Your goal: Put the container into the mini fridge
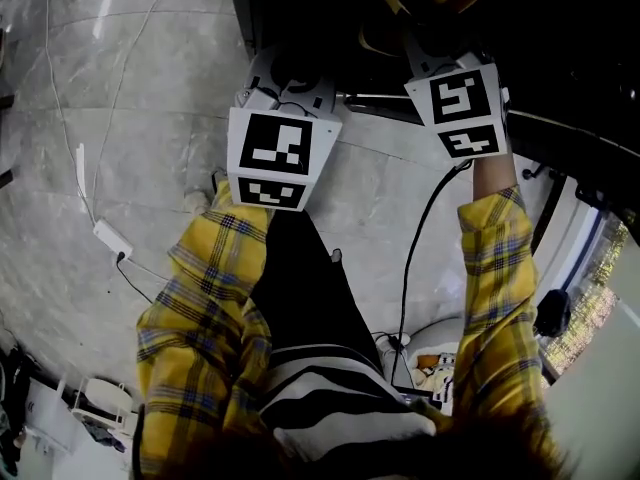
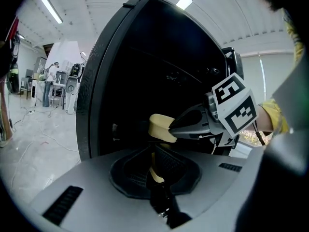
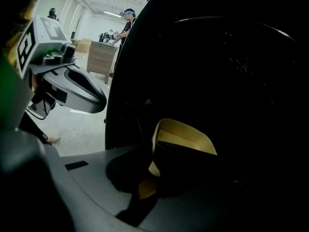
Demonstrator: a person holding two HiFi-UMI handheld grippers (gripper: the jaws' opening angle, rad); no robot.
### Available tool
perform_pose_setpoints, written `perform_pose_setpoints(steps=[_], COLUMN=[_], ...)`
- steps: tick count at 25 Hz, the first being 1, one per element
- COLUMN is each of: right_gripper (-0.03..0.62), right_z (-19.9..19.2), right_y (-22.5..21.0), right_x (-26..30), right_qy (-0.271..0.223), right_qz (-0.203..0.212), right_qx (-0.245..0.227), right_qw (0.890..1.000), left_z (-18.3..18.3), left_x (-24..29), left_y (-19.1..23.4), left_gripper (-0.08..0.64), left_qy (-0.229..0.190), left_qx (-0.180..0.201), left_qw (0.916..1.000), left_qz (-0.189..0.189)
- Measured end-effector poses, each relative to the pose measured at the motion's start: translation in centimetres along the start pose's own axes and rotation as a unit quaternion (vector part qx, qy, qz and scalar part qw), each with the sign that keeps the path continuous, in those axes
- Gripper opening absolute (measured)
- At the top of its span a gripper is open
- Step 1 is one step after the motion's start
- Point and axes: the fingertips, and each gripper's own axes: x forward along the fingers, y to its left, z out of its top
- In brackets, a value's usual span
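The right tongs (image 3: pixel 154 170) are clamped on the near wall of the yellow container (image 3: pixel 186 132), which is held off the floor at the lower middle of the right gripper view, close against the black mini fridge (image 3: pixel 227 57). The left tongs (image 2: pixel 157 170) are drawn together with nothing between them, low in the left gripper view, just beneath the container. In the head view both sit at the top of the frame, above the pale floor (image 1: pixel 150 218).
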Motion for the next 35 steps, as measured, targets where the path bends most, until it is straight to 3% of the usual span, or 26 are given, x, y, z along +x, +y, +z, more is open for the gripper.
perform_pose_setpoints(steps=[11,20,26,35], right_gripper=[0.043,0.058,0.058,0.058], right_z=[0.7,1.5,2.3,1.3], right_y=[-0.5,-1.0,-1.4,0.0], right_x=[0.6,-1.2,-4.3,-8.0], right_qy=[-0.019,-0.045,-0.063,-0.041], right_qz=[-0.031,-0.080,-0.123,-0.166], right_qx=[0.041,0.060,0.106,0.191], right_qw=[0.999,0.994,0.985,0.967], left_z=[0.0,0.4,1.8,2.5], left_x=[-0.7,-1.9,-3.6,-6.6], left_y=[0.8,0.5,0.5,0.5], left_gripper=[0.035,0.035,0.034,0.035], left_qy=[0.003,-0.001,-0.010,-0.001], left_qx=[-0.011,0.003,0.011,0.020], left_qw=[0.9999,1.0000,0.9997,0.9994], left_qz=[-0.001,-0.008,-0.016,-0.029])
